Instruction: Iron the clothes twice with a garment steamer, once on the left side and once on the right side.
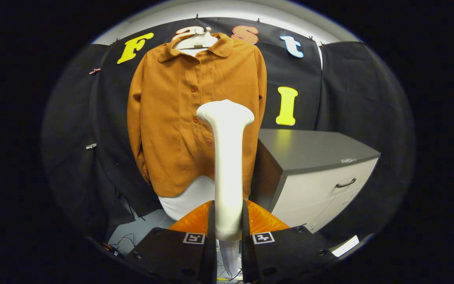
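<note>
Hand-held gripper [228,221] is clamped on the garment steamer [227,165]: both fingers press the handle from either side, handle standing upright between them. The steamer's long axis runs straight up from the jaws toward 12 o'clock, and the flared head at the top points forward at the clothes.

The orange shirt [179,114] hangs on a white hanger [195,41] against the booth wall, directly ahead, beyond the steamer head. Taken from the head, most of the garment sits at 10 to 11 o'clock; the button placket runs vertically just at 9 o'clock of the head. The right panel is partly hidden behind the steamer, edge showing at 1 o'clock. A white form [187,197] shows under the hem at 7 o'clock.

The grey cabinet [321,165] stands at 3 to 4 o'clock, close beside the shirt's right edge.

Key relation: head is roughly centred on the shirt, slightly right of the placket, and appears apart from the fabric, though contact is hard to judge from this angle. My read: no pass started yet. The left-side pass needs a shift toward 10 o'clock and then a vertical stroke; the right-side pass has less room, so watch the cabinet corner.
</note>
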